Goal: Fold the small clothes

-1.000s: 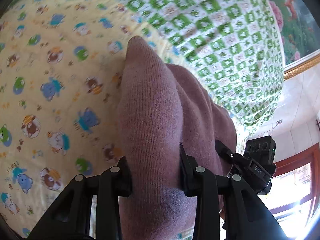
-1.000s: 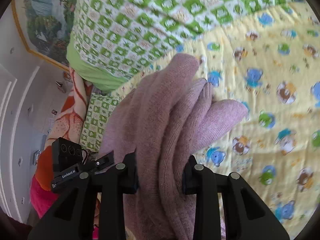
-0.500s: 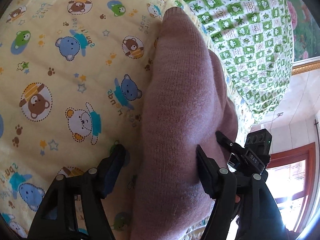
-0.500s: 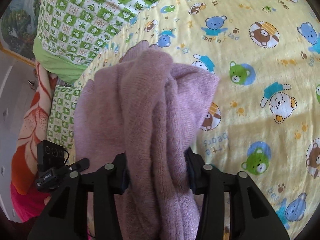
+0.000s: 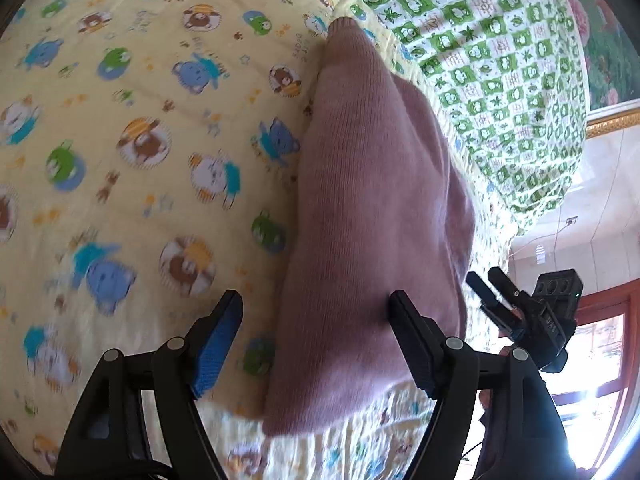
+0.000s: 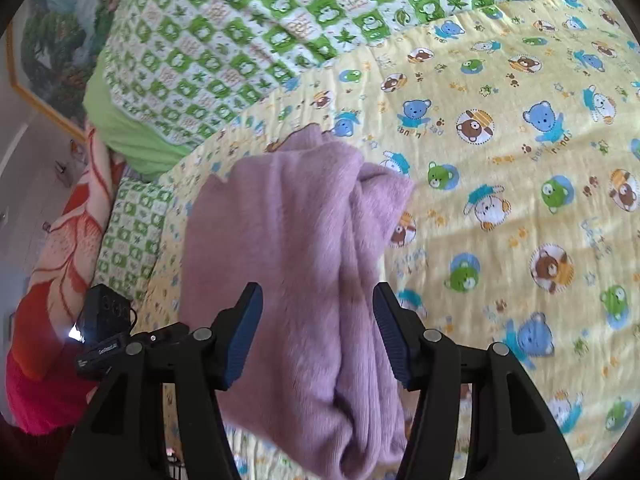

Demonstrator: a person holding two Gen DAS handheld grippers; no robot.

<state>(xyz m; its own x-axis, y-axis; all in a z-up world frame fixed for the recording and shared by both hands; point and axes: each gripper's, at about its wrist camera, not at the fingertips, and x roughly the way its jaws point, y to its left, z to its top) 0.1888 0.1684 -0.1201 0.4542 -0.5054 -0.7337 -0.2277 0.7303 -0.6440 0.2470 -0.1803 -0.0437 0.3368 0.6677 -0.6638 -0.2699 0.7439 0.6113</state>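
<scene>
A folded pink knit garment lies bunched on the yellow bear-print sheet. My left gripper straddles its near end with jaws opening. The left pad stands well off the knit and the right pad is at its edge, so nothing is gripped. In the right wrist view the same garment runs between the fingers of my right gripper. Those jaws are opening too, and the pads are beside the cloth without pinching it. The right gripper also shows past the garment in the left wrist view.
A green-and-white checked quilt is heaped along the far side of the bed. An orange floral blanket and red cloth lie past the bed's edge. A red-framed window is bright. Bare yellow sheet spreads right.
Both grippers, earlier shut on the raised pink garment, have opened their jaws. The garment has come down and now rests on the sheet, and both views have dropped closer to the bed.
</scene>
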